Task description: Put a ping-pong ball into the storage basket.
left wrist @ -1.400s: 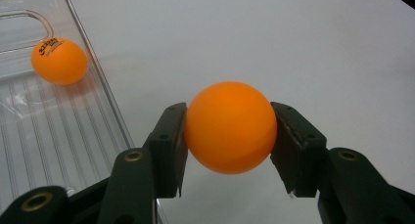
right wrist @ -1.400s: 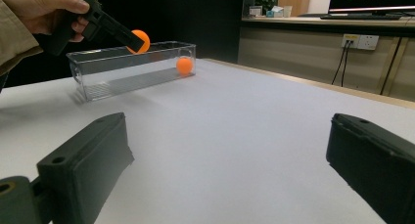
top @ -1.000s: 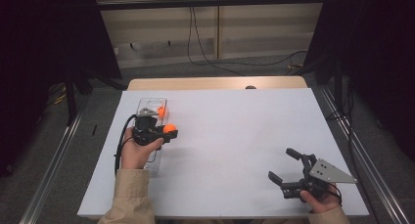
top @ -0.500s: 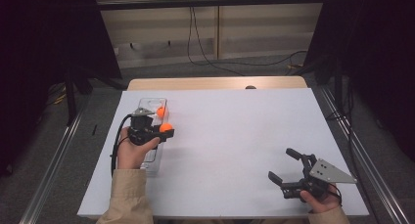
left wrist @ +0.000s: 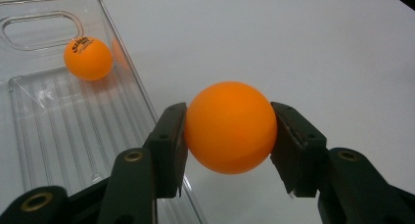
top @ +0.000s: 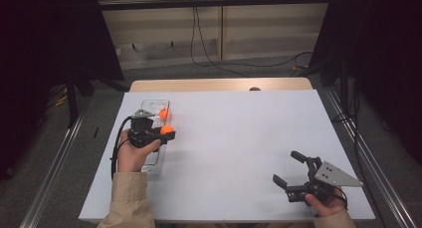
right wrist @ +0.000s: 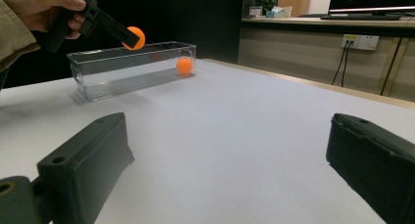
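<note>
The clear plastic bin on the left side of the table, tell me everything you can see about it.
The clear bin is a long, narrow, open-topped box that looks like transparent plastic, with a ribbed floor and an oval handle cutout in its far end wall. It stands upright on the white table, near the left edge. One orange ball with dark print lies inside at the far end. The left gripper holds a second orange ball raised at the bin's right rim, not touching it.

A white table [top: 239, 133] is seen under dim light. Black cables [top: 209, 49] are laid across the floor behind it. A wall socket [right wrist: 362, 41] is mounted beyond.
</note>
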`<control>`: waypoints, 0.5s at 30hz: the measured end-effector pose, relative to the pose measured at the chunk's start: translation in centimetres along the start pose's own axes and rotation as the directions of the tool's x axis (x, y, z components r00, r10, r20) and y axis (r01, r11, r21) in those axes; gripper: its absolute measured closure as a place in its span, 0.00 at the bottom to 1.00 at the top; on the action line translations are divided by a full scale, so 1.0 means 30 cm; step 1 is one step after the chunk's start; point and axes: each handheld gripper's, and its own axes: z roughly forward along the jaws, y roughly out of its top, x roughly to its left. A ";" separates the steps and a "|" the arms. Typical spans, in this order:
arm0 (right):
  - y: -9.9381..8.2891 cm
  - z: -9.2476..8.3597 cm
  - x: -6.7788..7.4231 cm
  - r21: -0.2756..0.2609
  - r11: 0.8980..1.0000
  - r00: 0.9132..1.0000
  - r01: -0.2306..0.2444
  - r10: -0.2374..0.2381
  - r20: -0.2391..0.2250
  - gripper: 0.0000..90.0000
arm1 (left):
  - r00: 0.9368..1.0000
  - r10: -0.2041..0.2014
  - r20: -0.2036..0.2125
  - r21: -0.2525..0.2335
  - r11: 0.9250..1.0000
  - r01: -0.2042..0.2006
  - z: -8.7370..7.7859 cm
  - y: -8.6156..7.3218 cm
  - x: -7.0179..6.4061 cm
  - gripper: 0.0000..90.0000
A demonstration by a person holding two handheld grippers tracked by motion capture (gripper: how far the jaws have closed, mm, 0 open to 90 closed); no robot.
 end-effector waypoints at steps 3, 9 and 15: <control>0.000 0.000 0.000 0.001 1.000 1.000 0.001 -0.001 0.000 0.02 | 1.000 -0.001 -0.001 0.000 1.000 0.001 0.000 0.000 0.000 0.56; 0.000 0.000 0.000 -0.002 1.000 1.000 0.000 0.000 -0.001 0.02 | 1.000 -0.007 -0.001 -0.003 1.000 0.007 -0.003 -0.001 0.001 0.56; 0.000 0.000 0.000 -0.002 1.000 1.000 0.001 -0.001 -0.001 0.02 | 1.000 -0.003 -0.005 0.000 1.000 0.003 -0.008 -0.001 0.004 0.56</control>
